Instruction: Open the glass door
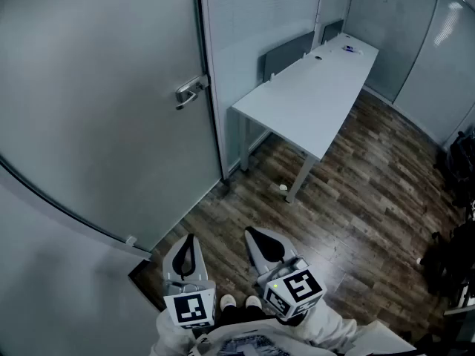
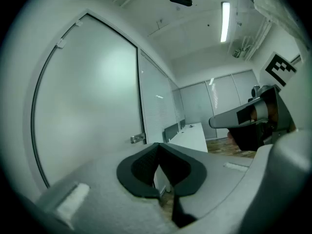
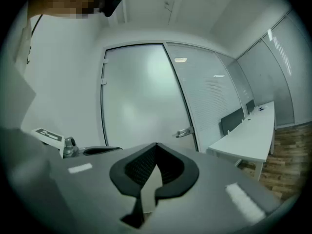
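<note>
Both claws pinched together and empty, facing the closed glass door.

My left claw (image 1: pixel 189 245) and right claw (image 1: pixel 258 239) sit low and level over the wood-plank floor (image 1: pixel 371 184), well apart from the frosted glass door (image 1: pixel 96 110) ahead to my left. Its smooth pane offers no purchase, so the slim brushed-metal lever handle (image 1: pixel 190 92) at its right edge is the target. I'd spread one claw, settle it squarely over the bar, press down, then swing the door.

An office: a long white desk (image 1: pixel 312 95) with grey divider screens (image 1: pixel 286 54) at 1 o'clock, frosted glass partition walls (image 1: pixel 415 43) around it, a glass door (image 1: pixel 111 102) with lever handle (image 1: pixel 189 93) at 10 o'clock, a ceiling strip light (image 2: pixel 224 21)
</note>
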Demonstrator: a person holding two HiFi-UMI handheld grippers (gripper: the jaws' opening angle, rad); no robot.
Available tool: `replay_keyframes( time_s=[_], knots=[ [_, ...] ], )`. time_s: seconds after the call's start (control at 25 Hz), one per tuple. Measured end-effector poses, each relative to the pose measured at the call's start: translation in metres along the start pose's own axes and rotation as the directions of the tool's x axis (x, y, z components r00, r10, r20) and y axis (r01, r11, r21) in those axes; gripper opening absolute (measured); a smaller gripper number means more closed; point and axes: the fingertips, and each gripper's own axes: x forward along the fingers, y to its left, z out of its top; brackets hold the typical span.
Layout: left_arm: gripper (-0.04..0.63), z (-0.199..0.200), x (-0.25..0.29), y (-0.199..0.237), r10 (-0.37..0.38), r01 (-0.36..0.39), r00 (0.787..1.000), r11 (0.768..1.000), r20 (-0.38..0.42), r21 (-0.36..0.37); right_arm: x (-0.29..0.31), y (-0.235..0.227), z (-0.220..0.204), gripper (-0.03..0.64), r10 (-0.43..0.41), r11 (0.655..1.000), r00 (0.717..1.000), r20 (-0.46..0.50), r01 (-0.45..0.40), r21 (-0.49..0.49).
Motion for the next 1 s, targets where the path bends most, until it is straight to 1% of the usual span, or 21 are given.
replay_keyframes(
  time_s=[0.2,0.36,0.48,0.56,0.64,0.84,1.0],
  knots=[
    [0.005,-0.007,-0.006,-0.014,-0.018,0.019,0.999,1.0,-0.029,0.008,-0.011,0.003,-0.007,0.005,0.002,1.0,1.0,-0.027,-0.002,0.009],
    [0.005,-0.012,-0.001,-0.025,-0.033,0.033,0.999,0.999,-0.037,0.007,-0.015,-0.005,-0.008,0.005,-0.009,1.0,1.0,-0.024,0.009,0.009],
    [0.005,-0.008,0.002,-0.031,-0.044,0.044,0.999,0.999,-0.032,0.015,-0.018,-0.009,-0.004,0.005,-0.001,1.0,1.0,-0.011,0.002,0.019],
    [0.005,-0.003,0.003,-0.033,-0.039,0.039,0.999,0.999,-0.023,0.022,-0.023,-0.013,0.004,0.005,0.004,0.999,1.0,0.022,-0.005,0.039],
    [0.005,-0.001,0.005,-0.032,-0.024,0.025,1.0,0.999,-0.015,0.032,-0.028,-0.02,0.007,0.005,-0.001,0.999,0.999,0.033,-0.001,0.05],
    [0.005,-0.003,0.004,-0.031,0.013,-0.013,1.0,1.0,-0.017,0.023,-0.039,-0.034,0.001,0.005,-0.001,0.999,1.0,0.02,0.0,0.054],
    [0.005,-0.017,0.008,-0.034,0.005,-0.003,0.999,1.0,-0.051,0.023,-0.035,-0.04,-0.005,0.005,0.001,0.998,1.0,0.003,-0.001,0.067]
  ],
)
